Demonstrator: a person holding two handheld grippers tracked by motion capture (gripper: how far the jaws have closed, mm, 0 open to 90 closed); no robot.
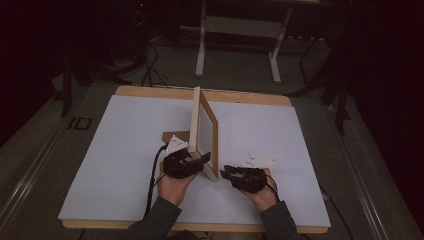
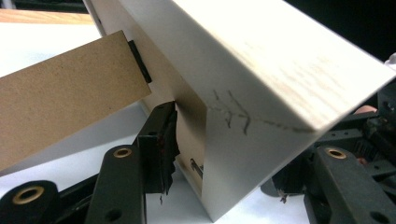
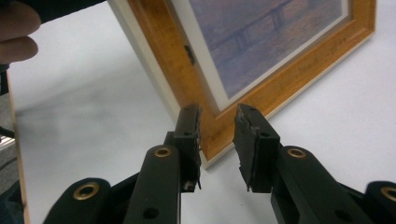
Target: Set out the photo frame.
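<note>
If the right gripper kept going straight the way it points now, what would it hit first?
Most likely the picture frame: the right gripper aims its open jaws at the frame's near wooden corner, which stands on the white table. How far off it is cannot be told.

You have one picture frame (image 1: 205,132) in front of you, standing on its edge on one white table (image 1: 125,150). One brown cardboard stand (image 2: 60,93) sticks out from the frame's back. You are working with two grippers, one in each of your two hands: the left gripper (image 1: 200,161) and the right gripper (image 1: 227,173). Each has two black jaws, so four jaws in all. Each carries one grey three-cornered plate, two plates altogether. Beyond the table you can count one white table stand (image 1: 237,30) with two legs.
</note>
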